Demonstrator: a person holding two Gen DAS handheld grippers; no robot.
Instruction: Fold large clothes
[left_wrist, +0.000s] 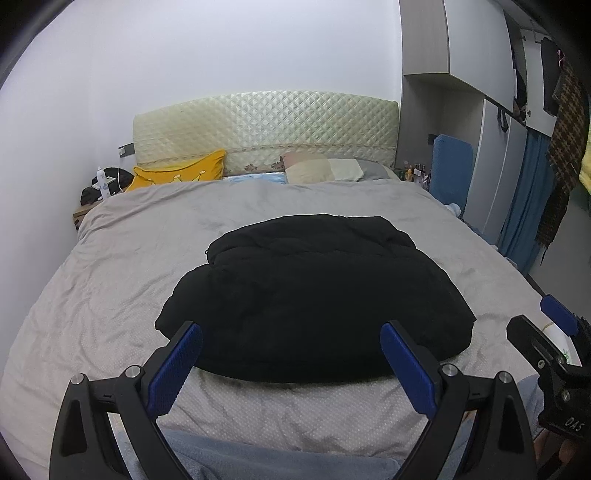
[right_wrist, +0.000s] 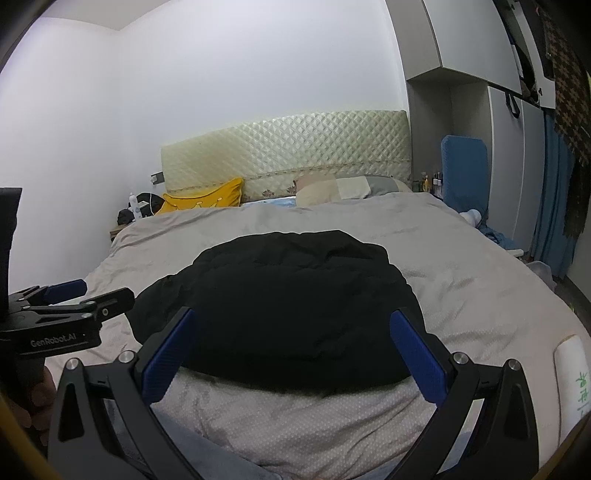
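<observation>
Left wrist view: grey dotted bedspread (left_wrist: 110, 295) smoothed flat as folding surface. One puffy black padded jacket (left_wrist: 314, 295) bundled mid-bed, within reach of both tools. Left gripper (left_wrist: 291, 345) hovering at near hem, blue pads wide apart, holding nothing. One yellow cushion (left_wrist: 177, 171), pushed against quilted cream headboard (left_wrist: 266, 125), out of the way.

Right wrist view: same single jacket (right_wrist: 288, 306). Right gripper (right_wrist: 295, 334) likewise spread, empty, aimed at hem. Grippers counted: two.

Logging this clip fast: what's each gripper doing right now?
Left gripper: open, holding nothing, near edge of the black jacket.
Right gripper: open, holding nothing, above the same jacket.
</observation>
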